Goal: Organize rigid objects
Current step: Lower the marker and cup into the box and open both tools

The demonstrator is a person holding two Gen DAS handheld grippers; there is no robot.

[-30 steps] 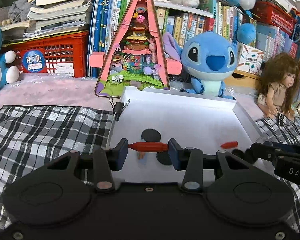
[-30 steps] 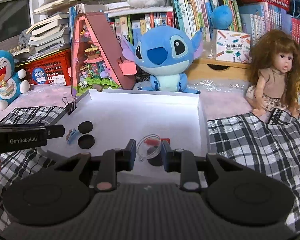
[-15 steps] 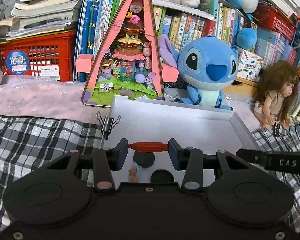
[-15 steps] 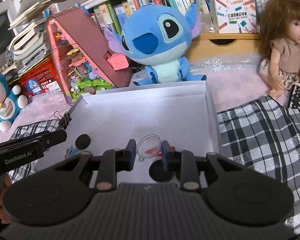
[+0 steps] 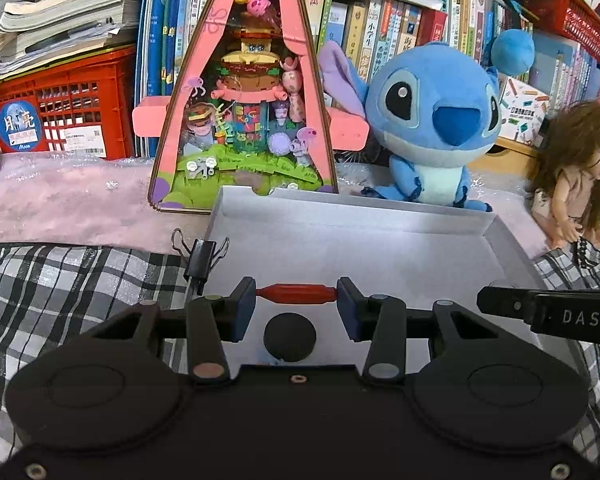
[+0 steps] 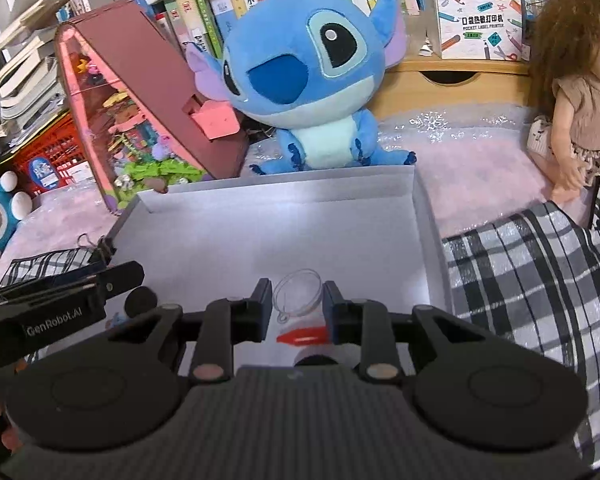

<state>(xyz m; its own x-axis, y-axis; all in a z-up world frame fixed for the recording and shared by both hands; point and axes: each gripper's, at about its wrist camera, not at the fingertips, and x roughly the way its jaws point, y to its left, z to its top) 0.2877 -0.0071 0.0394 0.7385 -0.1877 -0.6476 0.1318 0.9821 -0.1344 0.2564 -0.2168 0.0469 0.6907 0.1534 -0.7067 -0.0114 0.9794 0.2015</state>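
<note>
- The left gripper (image 5: 296, 295) clamps a small red rod (image 5: 296, 294) lengthwise between its pads, level above the white cardboard tray (image 5: 380, 248).
- A black disc (image 5: 289, 337) lies on the tray floor just beneath.
- A black binder clip (image 5: 199, 258) grips the tray's left wall.
- The right gripper (image 5: 548, 314) pokes in from the right.
- A blue plush (image 5: 428, 128) and a pink triangular diorama (image 5: 246, 112) stand behind the tray.

The shallow white cardboard tray (image 5: 380, 240) lies on a black-and-white checked cloth (image 5: 72, 280) with a pale pink fuzzy blanket (image 5: 60, 200) at its 10 o'clock, and on its floor sits a flat black round disc (image 5: 290, 338). The left black tool (image 5: 296, 294), with dark blue pads, carries a glossy red spindle-shaped piece (image 5: 296, 293), while the right black tool (image 6: 296, 308) carries a clear colourless plastic dome (image 6: 298, 290) above a second small red pointed piece (image 6: 304, 336). At the tray's 12 o'clock stand a blue plush toy with purple-lined ears (image 5: 432, 120), a pink triangular toy house with green base (image 5: 244, 112) and a red plastic lattice crate (image 5: 60, 104).
</note>
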